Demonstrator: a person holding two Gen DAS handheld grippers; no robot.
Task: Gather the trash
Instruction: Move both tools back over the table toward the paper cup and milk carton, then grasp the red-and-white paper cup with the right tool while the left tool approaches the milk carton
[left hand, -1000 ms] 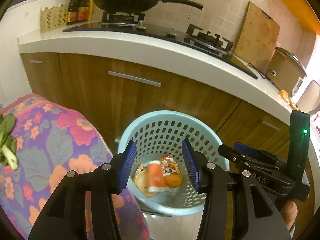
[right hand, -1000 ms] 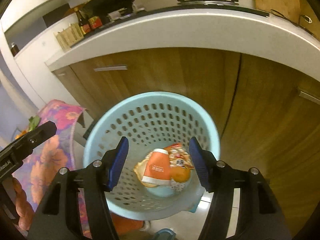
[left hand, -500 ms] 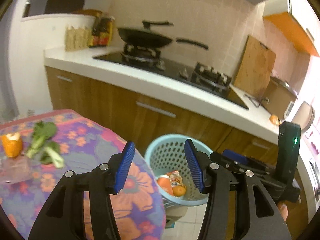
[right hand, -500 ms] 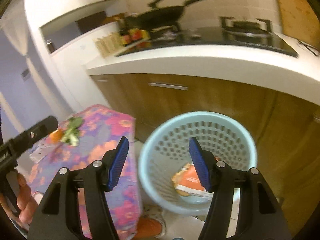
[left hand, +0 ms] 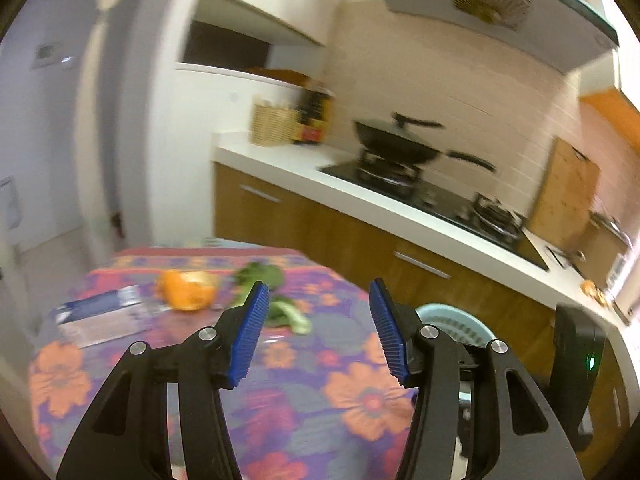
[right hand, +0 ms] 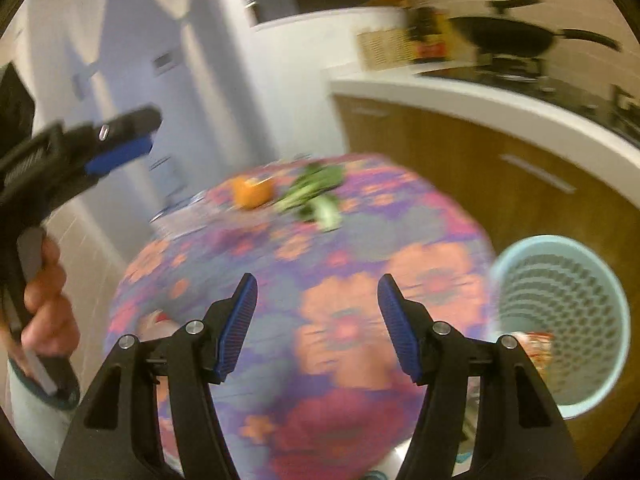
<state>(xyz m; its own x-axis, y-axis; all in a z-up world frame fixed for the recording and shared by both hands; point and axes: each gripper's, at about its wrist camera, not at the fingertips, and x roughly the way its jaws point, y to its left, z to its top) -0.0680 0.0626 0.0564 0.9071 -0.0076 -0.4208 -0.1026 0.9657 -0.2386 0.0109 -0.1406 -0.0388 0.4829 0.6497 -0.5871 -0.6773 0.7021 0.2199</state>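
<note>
Both tools are up over the flowered counter (left hand: 320, 380) now, and both are empty. The left tool (left hand: 316, 320) has its blue pads spread, nothing between them. The right tool (right hand: 316, 320) is released too, jaws wide apart over the cloth. On the far side of the counter sits the trash: an orange peel (left hand: 187, 290), a leafy green scrap (left hand: 276, 300) just right of it, and a flat clear wrapper (left hand: 100, 314) to its left. From the right wrist view the orange peel (right hand: 253, 192) and greens (right hand: 316, 196) lie close together, blurred. The pale blue basket (right hand: 560, 320) stands on the floor beside the counter, against the wooden cabinets, with some packaging visible low inside. A hand (right hand: 46, 304) grips the left tool's handle at the left edge.
</note>
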